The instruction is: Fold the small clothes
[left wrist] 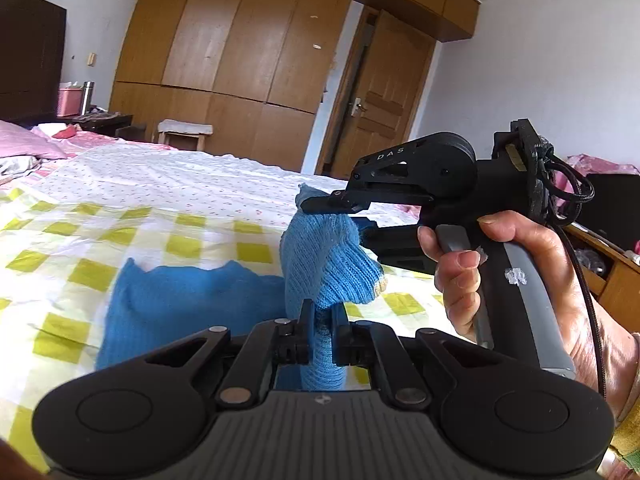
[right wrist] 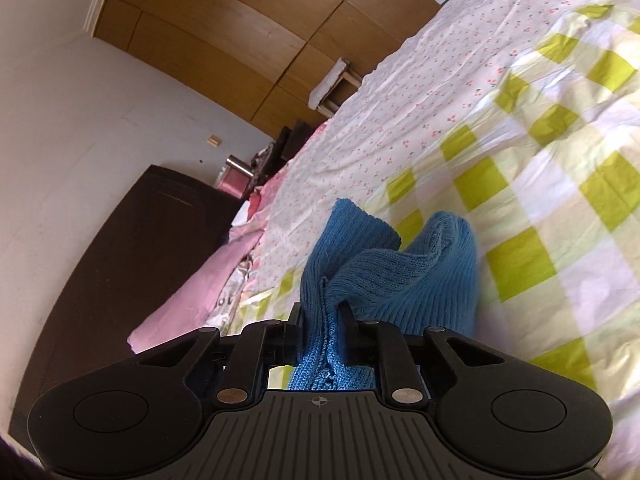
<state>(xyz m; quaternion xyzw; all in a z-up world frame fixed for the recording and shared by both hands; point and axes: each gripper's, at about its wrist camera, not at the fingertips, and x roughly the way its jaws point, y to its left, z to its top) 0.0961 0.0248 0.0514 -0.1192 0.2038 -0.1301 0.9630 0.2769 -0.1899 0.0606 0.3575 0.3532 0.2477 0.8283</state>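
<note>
A small blue knit garment [left wrist: 328,264] hangs bunched above the checked bedsheet [left wrist: 160,208], while its other part [left wrist: 180,308] still lies flat on the sheet. My left gripper [left wrist: 323,322] is shut on a twisted strip of the knit at the bottom of the left wrist view. A hand [left wrist: 520,264] holds my right gripper [left wrist: 320,204], which comes in from the right and is shut on the garment's upper edge. In the right wrist view the right gripper [right wrist: 323,308] pinches a fold of the blue knit [right wrist: 400,276], lifted off the sheet [right wrist: 520,160].
The bed runs away toward a wooden wardrobe [left wrist: 240,40] and a door [left wrist: 380,100], with a small stool [left wrist: 184,128] at its far side. Pink pillows [left wrist: 24,140] and a dark headboard [right wrist: 120,260] lie at the left. A desk edge [left wrist: 608,272] stands at the right.
</note>
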